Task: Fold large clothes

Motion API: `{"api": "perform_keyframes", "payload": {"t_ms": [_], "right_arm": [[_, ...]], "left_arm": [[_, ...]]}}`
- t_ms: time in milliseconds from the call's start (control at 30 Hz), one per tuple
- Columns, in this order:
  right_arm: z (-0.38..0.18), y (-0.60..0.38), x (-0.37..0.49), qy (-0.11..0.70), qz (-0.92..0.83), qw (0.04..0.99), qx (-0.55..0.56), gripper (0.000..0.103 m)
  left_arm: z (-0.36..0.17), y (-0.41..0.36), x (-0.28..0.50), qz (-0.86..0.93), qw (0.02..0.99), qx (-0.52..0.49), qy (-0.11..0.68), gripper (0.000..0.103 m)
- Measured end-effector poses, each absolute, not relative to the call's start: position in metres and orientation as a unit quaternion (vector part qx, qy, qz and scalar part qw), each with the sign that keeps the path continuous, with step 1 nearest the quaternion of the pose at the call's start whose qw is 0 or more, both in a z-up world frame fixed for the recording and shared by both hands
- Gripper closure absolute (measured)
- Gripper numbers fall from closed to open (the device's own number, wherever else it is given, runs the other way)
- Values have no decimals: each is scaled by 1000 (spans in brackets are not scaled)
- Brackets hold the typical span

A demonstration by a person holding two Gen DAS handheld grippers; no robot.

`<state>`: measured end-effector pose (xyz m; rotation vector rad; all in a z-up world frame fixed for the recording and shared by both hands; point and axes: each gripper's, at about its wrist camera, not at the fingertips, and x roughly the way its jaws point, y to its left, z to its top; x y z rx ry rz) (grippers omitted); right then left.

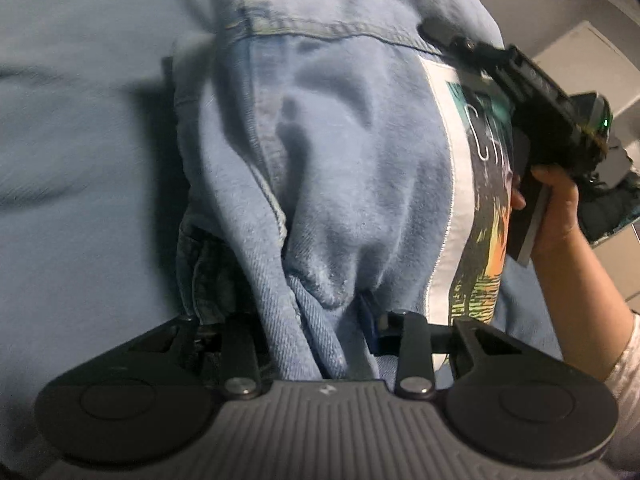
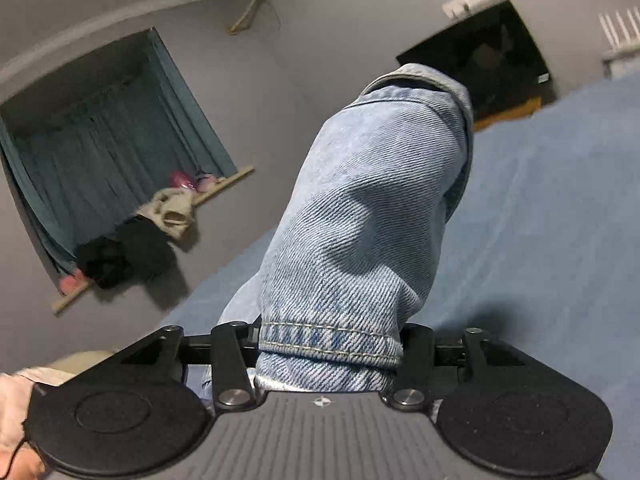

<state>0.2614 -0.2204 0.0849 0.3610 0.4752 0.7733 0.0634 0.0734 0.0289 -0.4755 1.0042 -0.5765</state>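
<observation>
Both hand-held grippers, left [image 1: 320, 320] and right [image 2: 328, 344], clamp bunched denim jeans [image 1: 320, 184] above the blue bed [image 2: 540, 220]; folding looks barely begun.

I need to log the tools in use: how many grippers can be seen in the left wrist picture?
2. The left gripper is at the bottom, closed on the jeans. The right gripper is at the upper right, its tips hidden by the jeans.

Bunched denim jeans [image 1: 320, 184] fill the centre of the left wrist view, blocking straight ahead. Open blue bed [image 1: 80, 160] on frame left. Right gripper [image 1: 436, 36] and hand [image 1: 556, 208] crowd the right edge. Right wrist view: denim blocks centre, bare bed lower right, clothes pile [image 2: 132, 252] on sill left.
</observation>
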Motion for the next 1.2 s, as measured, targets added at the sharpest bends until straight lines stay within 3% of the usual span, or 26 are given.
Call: {"api": "perform_keyframes", "payload": {"t_ms": [167,200,267,300,333,400,467,633,967,1200], "right_arm": [[112,-266,320,230,339,899,153,51],[109,-274,334,241,332,898,161,48],[87,-290,368,295,287,894,175,31],[76,-294,378,320,254,897,169,27],[65,-296,384,339,214,904,152,23],[50,-303,384,337,175,915,140,20],[43,-316,375,319,181,909,198,17],[40,-323,314,284,182,911,239,15],[35,-291,155,298,165,936,90,21],[-1,-298,169,320,153,920,166,13]], "left_arm": [[20,36,119,-285,817,-252,433,71],[16,32,125,-282,818,-254,433,71],[5,24,134,-278,816,-254,438,71],[1,23,136,-286,816,-254,434,70],[-1,25,136,-295,814,-266,424,64],[-3,33,136,-302,804,-300,414,63],[0,39,137,-291,815,-284,413,62],[8,44,125,-263,843,-257,393,62],[17,58,96,-209,887,-191,365,57],[14,50,105,-194,887,-187,374,57]]}}
